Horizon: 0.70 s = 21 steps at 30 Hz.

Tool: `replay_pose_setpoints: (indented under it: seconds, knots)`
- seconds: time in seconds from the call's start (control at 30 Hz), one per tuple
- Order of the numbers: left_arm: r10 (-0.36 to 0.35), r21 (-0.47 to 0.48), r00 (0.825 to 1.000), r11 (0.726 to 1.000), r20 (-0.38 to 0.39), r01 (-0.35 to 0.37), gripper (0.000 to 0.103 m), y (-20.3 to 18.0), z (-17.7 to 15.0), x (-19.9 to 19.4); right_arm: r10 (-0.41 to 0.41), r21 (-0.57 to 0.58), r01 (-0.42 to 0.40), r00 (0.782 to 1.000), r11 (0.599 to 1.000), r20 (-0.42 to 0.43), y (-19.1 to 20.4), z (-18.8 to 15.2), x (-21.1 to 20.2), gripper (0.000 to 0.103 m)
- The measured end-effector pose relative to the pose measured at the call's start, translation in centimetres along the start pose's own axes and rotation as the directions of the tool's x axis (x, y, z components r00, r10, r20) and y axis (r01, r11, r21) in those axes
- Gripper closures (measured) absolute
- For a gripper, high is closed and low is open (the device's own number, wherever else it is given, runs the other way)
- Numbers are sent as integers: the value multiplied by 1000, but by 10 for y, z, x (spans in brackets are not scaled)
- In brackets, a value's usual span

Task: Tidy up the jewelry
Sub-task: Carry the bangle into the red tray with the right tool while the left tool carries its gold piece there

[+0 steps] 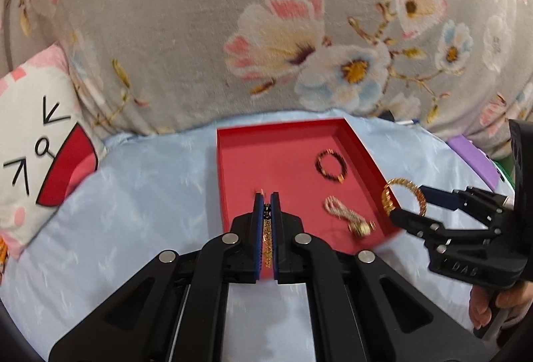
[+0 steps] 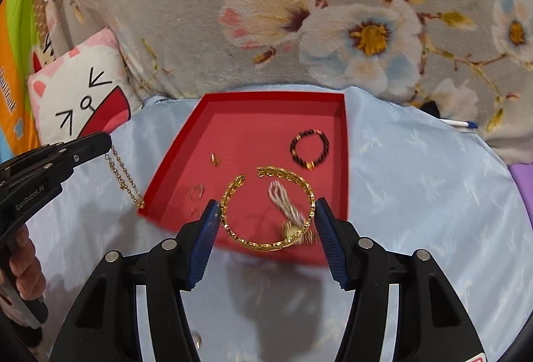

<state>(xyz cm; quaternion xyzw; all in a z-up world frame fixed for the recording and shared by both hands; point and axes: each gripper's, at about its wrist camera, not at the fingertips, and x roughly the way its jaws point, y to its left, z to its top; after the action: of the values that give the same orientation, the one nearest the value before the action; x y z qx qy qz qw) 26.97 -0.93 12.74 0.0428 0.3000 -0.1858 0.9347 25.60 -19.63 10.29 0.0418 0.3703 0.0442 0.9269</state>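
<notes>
Right now the right gripper (image 2: pixel 268 212) stands wide apart yet pinches a gold open bangle (image 2: pixel 266 208) by its two outer sides, its blue pads (image 2: pixel 206 232) pressing at nine and three o'clock of the ring, whose gap faces twelve. From the left wrist camera the same gripper (image 1: pixel 408 202) comes in from three o'clock, with the bangle (image 1: pixel 404 197) hanging right at the right-hand wall of the red tray (image 1: pixel 230 162). The left gripper (image 1: pixel 266 202) is nearly closed, its blue pads (image 1: pixel 257 228) squeezing a thin gold bead chain (image 1: pixel 267 238) that runs back between them; seen from the right wrist camera, that gripper (image 2: pixel 106 142) sits at nine o'clock and the chain (image 2: pixel 125 179) dangles from its tip down to the tray's near left corner (image 2: pixel 146 212). Inside the tray, a dark beaded bracelet (image 1: pixel 331 165) lies toward one o'clock, and a pale twisted cord piece with a gold end (image 1: pixel 348 217) lies near the front right corner. Two small items rest on the tray floor at its left: a small gold piece (image 2: pixel 215 159) and a faint clear ring (image 2: pixel 196 192), both too blurred to name better. Around the tray spreads a light blue cloth (image 1: pixel 150 188); a floral grey blanket (image 1: pixel 233 12) rises at twelve o'clock, a cartoon cat cushion (image 1: pixel 36 142) sits at nine, and a pen (image 2: pixel 461 123) lies at two.
</notes>
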Motion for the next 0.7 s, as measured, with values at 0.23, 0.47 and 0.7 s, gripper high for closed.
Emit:
replay_pose_setpoints:
  seconds: [0.23, 0.47, 0.7]
  knots:
    - [72, 37, 997, 997, -3, -72, 100, 3, 51, 71, 0, 18, 1, 998, 1000, -63, 0, 55, 71, 46]
    - [116, 40, 990, 993, -80, -113, 100, 13, 60, 141, -11, 38, 16, 991, 999, -135, -7, 74, 127, 46]
    - [148, 41, 983, 989, -109, -144, 100, 15, 60, 168, -25, 46, 34, 982, 998, -187, -13, 80, 159, 46]
